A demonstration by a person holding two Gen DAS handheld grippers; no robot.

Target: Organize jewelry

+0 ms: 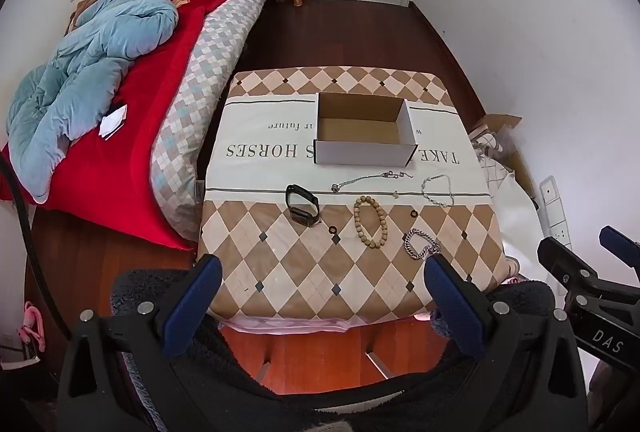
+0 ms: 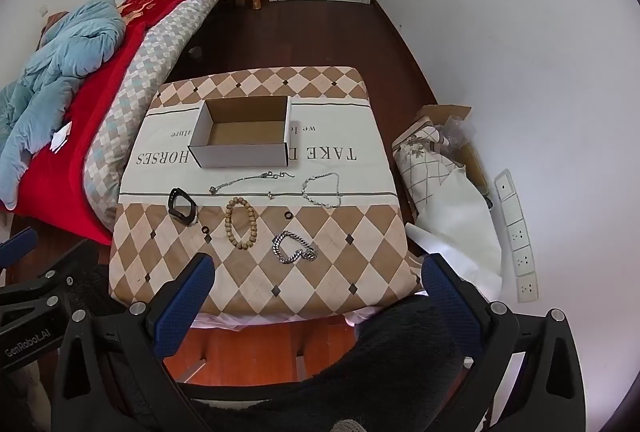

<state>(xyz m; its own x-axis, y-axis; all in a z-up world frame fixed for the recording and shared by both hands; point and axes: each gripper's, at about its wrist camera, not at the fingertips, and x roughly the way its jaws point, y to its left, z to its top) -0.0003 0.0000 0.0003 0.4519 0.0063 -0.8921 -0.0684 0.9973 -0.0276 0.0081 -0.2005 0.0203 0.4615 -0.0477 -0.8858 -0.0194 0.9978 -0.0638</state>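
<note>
The left wrist view shows the right gripper (image 1: 600, 272) entering at the right edge, and more of the bed (image 1: 120, 136) with its blue quilt (image 1: 88, 72). The right wrist view shows the left gripper (image 2: 32, 272) at its left edge, plus a white power strip (image 2: 516, 236) against the wall and a heap of folded fabric and cardboard (image 2: 436, 168) beside the table.

Both grippers hang above the near edge of the table (image 1: 352, 280), angled downward. The left gripper (image 1: 324, 296) has its blue pads set wide apart with nothing between them; the right gripper (image 2: 318, 296) is in the same condition.

The jewelry lies on the patterned cloth, between the near table edge and an open cardboard box (image 1: 364, 130) that holds nothing visible. From left to right:
- a black band (image 1: 302, 204), standing on its edge;
- a thin silver chain necklace (image 1: 368, 180), stretched out just in front of the box;
- a wooden bead bracelet (image 1: 371, 221), laid in an oval;
- a heavy silver link bracelet (image 1: 421, 243), nearest the grippers;
- a fine silver chain (image 1: 438, 190), looped.
Two small dark rings (image 1: 331, 229) (image 1: 413, 212) lie apart on either side of the bead bracelet.

The box covers the middle of the cloth's printed lettering. In the left wrist view, the left gripper's right pad overlaps the corner of the link bracelet. A small item (image 2: 271, 195) on the grey stripe is too small to identify.
</note>
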